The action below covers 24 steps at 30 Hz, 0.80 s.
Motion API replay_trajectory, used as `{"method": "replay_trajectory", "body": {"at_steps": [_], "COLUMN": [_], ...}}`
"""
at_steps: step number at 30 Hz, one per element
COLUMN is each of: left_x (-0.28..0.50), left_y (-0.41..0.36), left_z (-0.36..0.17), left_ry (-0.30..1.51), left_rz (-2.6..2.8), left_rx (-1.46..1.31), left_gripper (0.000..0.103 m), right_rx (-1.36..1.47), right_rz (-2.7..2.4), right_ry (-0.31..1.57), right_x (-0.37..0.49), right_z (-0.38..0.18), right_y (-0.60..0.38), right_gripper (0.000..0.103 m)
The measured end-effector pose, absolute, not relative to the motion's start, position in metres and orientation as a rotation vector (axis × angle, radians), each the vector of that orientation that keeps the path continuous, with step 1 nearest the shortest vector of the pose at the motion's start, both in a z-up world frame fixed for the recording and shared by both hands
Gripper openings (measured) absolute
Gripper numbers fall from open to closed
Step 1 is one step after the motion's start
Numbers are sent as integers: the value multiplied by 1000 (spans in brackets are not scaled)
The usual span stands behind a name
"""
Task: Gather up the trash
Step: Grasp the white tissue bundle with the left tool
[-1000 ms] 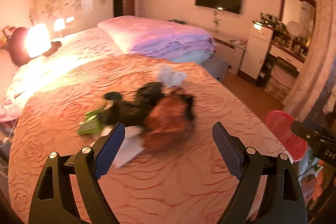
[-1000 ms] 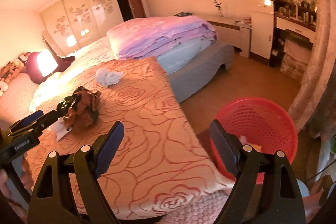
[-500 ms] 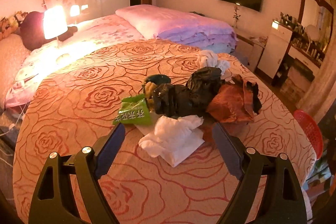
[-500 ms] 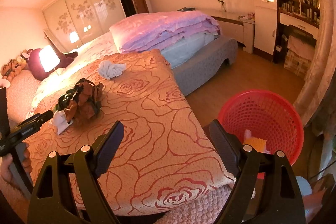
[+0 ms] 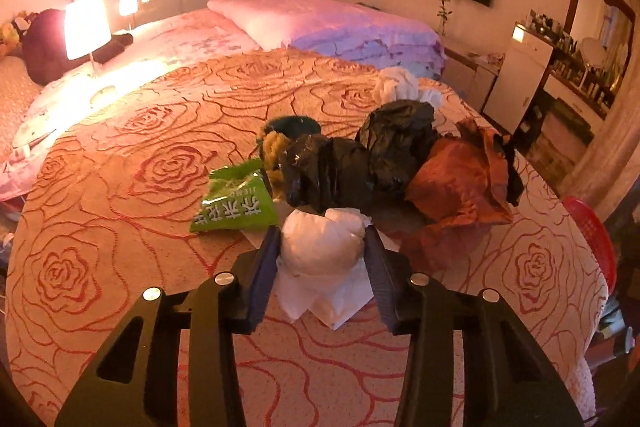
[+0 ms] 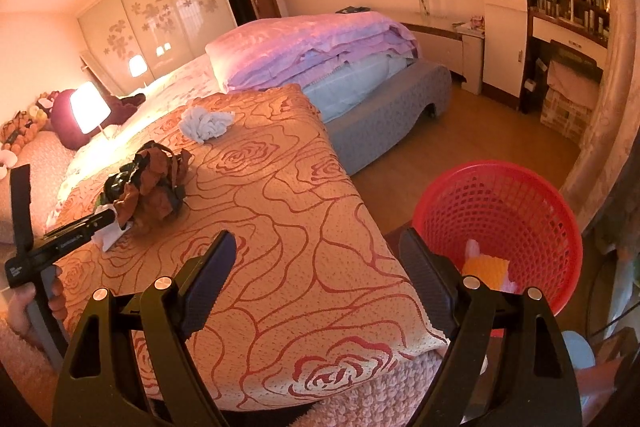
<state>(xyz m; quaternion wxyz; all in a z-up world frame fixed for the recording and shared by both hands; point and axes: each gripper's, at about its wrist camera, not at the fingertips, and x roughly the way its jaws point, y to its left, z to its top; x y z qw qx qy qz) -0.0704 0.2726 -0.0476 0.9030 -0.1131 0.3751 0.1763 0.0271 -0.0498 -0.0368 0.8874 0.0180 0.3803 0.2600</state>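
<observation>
A pile of trash lies on the orange rose-patterned bedspread [image 5: 120, 227]: a green snack packet [image 5: 236, 205], black plastic bags [image 5: 352, 163], a crumpled brown paper bag [image 5: 460, 187] and white tissue. My left gripper [image 5: 322, 247] is shut on the crumpled white tissue [image 5: 320, 243] at the near edge of the pile. My right gripper [image 6: 316, 255] is open and empty above the bed's corner. The red mesh basket [image 6: 532, 203] stands on the floor to its right, with some trash inside. The left gripper also shows in the right wrist view [image 6: 76, 231].
A white cloth wad [image 6: 206, 123] lies farther back on the bed. A dark bowl [image 5: 294, 125] sits behind the pile. Folded pink quilts [image 6: 316, 47] lie beyond. A lit lamp [image 5: 86, 23] is at the left. A dressing table [image 6: 560, 27] lines the right wall.
My left gripper moved forward to the pile and its jaws closed on the white tissue. The right gripper stayed open and hardly shifted.
</observation>
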Motion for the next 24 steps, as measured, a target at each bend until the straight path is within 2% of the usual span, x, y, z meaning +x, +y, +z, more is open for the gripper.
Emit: {"method": "replay_trajectory", "body": {"at_steps": [13, 24], "left_x": [-108, -117], "left_y": [265, 267], "left_z": [-17, -11], "left_ry": [670, 637], "left_rz": [423, 431], "left_rx": [-232, -231], "left_gripper": [41, 41], "right_rx": [-39, -135], "right_rz": [596, 737], "right_ry": [765, 759], "right_x": [15, 17], "right_z": [-30, -17], "right_y": [-21, 62], "right_gripper": [81, 81]}}
